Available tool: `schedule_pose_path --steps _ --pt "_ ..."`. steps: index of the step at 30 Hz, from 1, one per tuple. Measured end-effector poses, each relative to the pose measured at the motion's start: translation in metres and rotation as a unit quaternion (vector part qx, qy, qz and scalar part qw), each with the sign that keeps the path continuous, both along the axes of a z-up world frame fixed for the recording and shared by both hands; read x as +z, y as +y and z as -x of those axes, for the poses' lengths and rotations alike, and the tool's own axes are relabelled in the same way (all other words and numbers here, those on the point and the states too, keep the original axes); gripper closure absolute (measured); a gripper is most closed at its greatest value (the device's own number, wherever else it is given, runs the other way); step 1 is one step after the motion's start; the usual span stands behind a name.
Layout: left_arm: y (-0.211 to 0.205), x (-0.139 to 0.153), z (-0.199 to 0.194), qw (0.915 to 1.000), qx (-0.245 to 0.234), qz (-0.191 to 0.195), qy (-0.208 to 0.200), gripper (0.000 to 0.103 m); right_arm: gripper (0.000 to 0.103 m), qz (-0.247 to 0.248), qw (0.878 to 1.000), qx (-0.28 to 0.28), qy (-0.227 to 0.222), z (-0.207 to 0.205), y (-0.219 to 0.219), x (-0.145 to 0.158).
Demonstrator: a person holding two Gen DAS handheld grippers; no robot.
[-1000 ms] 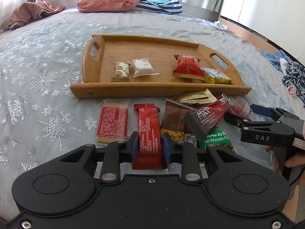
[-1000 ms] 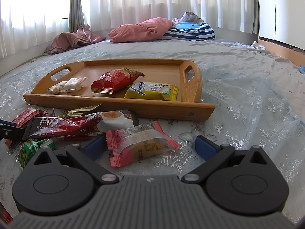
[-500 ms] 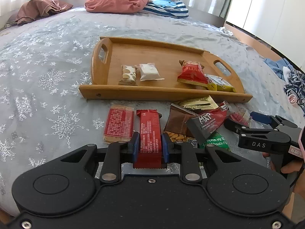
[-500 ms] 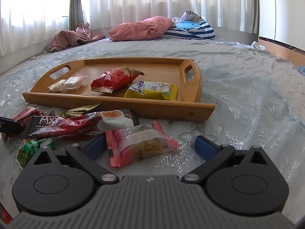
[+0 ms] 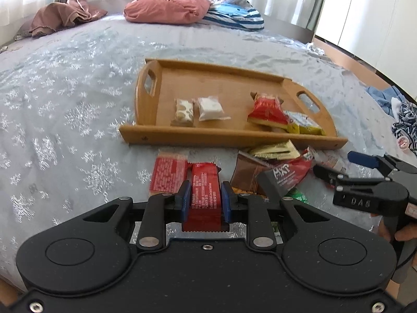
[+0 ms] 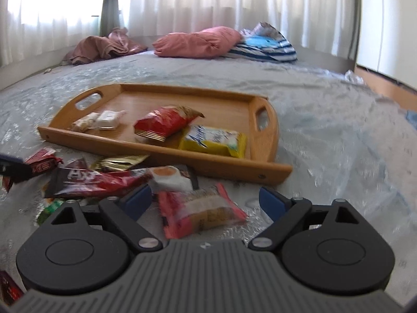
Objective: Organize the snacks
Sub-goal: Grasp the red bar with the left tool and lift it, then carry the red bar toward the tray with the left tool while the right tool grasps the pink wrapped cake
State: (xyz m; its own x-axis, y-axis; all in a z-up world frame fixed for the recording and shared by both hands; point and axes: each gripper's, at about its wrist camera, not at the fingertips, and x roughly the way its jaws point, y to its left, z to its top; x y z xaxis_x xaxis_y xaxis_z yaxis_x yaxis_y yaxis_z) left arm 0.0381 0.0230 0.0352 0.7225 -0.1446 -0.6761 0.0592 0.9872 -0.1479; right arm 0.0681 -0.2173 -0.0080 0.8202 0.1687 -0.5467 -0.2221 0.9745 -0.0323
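My left gripper (image 5: pixel 204 195) is shut on a red snack bar (image 5: pixel 205 182), held just above the bedspread in front of the wooden tray (image 5: pixel 208 137). The tray holds two pale candies (image 5: pixel 198 108), a red bag (image 5: pixel 267 109) and a yellow packet (image 5: pixel 305 125). My right gripper (image 6: pixel 206 200) is open, its blue pads on either side of a pink-wrapped cake (image 6: pixel 200 212) lying on the bed. It also shows at the right of the left wrist view (image 5: pixel 338 165). Loose snacks lie in a pile (image 5: pixel 276 167) before the tray.
A red flat packet (image 5: pixel 168 173) lies left of the held bar. Pink and striped pillows (image 5: pixel 192 7) and a brown cloth (image 5: pixel 65 14) lie at the far side of the bed. Clothes (image 5: pixel 401 114) lie at the right edge.
My left gripper has lifted and drawn back with the red bar, so the tray looks farther. My right gripper has shifted closer over the pink-wrapped cake and stays open.
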Motion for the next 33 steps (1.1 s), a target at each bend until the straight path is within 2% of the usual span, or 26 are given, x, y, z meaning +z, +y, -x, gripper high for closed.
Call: schedule_pose_path --steps 6,8,9,12,16,17,18,20,23,24,25,33 --pt "0.002 0.007 0.004 1.0000 0.002 -0.003 -0.008 0.080 0.023 0.015 1.000 0.023 0.014 0.001 0.010 0.000" --pt "0.003 0.008 0.006 0.9999 0.001 -0.003 -0.010 0.080 0.032 0.016 1.000 0.016 0.017 0.001 0.010 -0.003" --pt "0.003 0.009 0.007 0.9999 0.001 -0.005 -0.010 0.080 0.043 0.014 1.000 0.009 0.018 0.000 0.008 -0.003" --pt "0.003 0.013 0.009 0.9997 0.006 -0.015 -0.019 0.080 0.049 -0.015 1.000 -0.001 0.024 0.000 0.000 -0.002" --pt "0.004 0.022 0.008 0.9991 0.006 -0.025 -0.035 0.080 0.060 -0.025 1.000 -0.007 0.009 0.005 -0.007 0.009" --pt "0.005 0.025 0.007 0.9990 0.007 -0.025 -0.038 0.080 0.064 -0.028 1.000 -0.008 0.006 0.006 -0.009 0.012" --pt "0.005 0.027 0.005 0.9988 0.007 -0.025 -0.041 0.080 0.073 -0.032 0.999 -0.006 0.002 0.007 -0.010 0.016" --pt "0.007 0.030 0.003 0.9985 0.009 -0.026 -0.047 0.080 0.078 -0.030 1.000 -0.006 -0.004 0.009 -0.010 0.022" --pt "0.008 0.033 0.000 0.9984 0.012 -0.023 -0.050 0.080 0.077 -0.011 1.000 0.000 -0.004 0.008 -0.007 0.023" --pt "0.009 0.033 0.000 0.9984 0.012 -0.023 -0.050 0.080 0.067 -0.009 1.000 0.003 0.001 0.008 -0.006 0.023" --pt "0.009 0.032 -0.001 0.9985 0.012 -0.022 -0.049 0.080 0.052 -0.007 1.000 0.005 0.005 0.006 -0.005 0.021" --pt "0.014 0.024 -0.001 0.9990 0.016 -0.021 -0.037 0.080 0.036 0.000 1.000 0.013 0.022 0.003 -0.003 0.004"
